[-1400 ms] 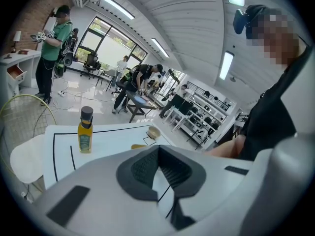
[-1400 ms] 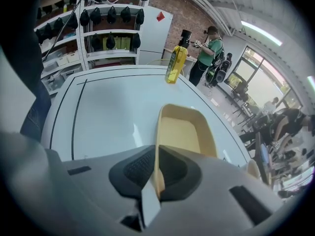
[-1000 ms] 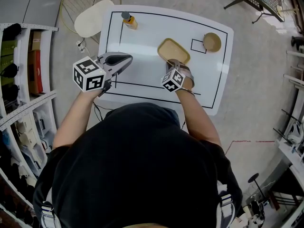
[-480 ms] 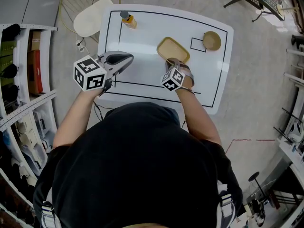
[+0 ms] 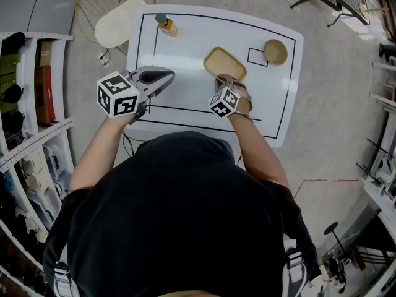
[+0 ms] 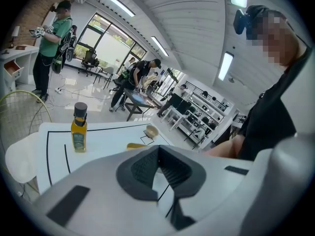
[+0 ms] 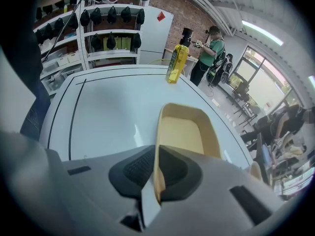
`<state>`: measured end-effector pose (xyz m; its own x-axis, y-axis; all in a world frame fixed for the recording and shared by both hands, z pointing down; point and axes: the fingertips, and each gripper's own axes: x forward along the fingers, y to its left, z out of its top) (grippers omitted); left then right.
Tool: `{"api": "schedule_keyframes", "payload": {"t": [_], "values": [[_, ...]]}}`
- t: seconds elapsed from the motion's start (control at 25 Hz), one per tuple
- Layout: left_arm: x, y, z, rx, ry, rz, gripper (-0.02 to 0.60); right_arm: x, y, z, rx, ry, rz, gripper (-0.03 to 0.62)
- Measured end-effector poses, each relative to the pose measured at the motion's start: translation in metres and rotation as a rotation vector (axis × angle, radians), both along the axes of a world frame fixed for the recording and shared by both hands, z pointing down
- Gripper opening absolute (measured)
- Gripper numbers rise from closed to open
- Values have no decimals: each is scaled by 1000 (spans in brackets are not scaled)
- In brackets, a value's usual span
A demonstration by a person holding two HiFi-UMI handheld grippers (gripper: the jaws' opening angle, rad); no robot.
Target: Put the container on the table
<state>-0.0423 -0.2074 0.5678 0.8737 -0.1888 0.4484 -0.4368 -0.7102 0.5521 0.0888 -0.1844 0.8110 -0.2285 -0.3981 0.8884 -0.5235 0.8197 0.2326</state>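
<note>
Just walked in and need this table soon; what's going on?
A person is working with a handheld gripper in each hand. The right gripper pinches the near rim of a tan container that sits on the white table, its jaws just starting to ease open. The left gripper hovers shut and empty near the table's left edge. A yellow bottle and a small bowl stand further back.

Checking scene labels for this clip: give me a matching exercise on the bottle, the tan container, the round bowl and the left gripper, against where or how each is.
1 bottle
2 container
3 bowl
4 left gripper

a rim pinched in the right gripper's fingers
b fingers together, empty
c beside the small marked rectangle
d table's far left corner

Pairs: 1-d; 2-a; 3-c; 4-b
</note>
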Motion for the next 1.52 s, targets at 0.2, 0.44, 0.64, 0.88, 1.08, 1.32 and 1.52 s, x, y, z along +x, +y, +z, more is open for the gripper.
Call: {"api": "schedule_keyframes", "payload": {"t": [0.2, 0.44, 0.64, 0.88, 1.08, 1.32, 1.52], "values": [[1, 2, 1, -4, 1, 10, 8, 0, 0, 1, 4, 13, -1, 33], [5, 3, 2, -7, 4, 23, 8, 0, 1, 3, 5, 28, -10, 76], [5, 6, 4, -12, 5, 29, 8, -2, 0, 3, 9, 26, -7, 100], [2, 6, 1, -4, 10, 29, 8, -2, -4, -4, 19, 30, -1, 121], [0, 8, -4, 5, 19, 28, 8, -3, -4, -9, 23, 34, 3, 127], [-3, 11, -7, 12, 23, 26, 8, -5, 0, -14, 22, 25, 15, 127], [-8, 16, -9, 19, 26, 24, 8, -7, 4, -21, 28, 20, 25, 127]]}}
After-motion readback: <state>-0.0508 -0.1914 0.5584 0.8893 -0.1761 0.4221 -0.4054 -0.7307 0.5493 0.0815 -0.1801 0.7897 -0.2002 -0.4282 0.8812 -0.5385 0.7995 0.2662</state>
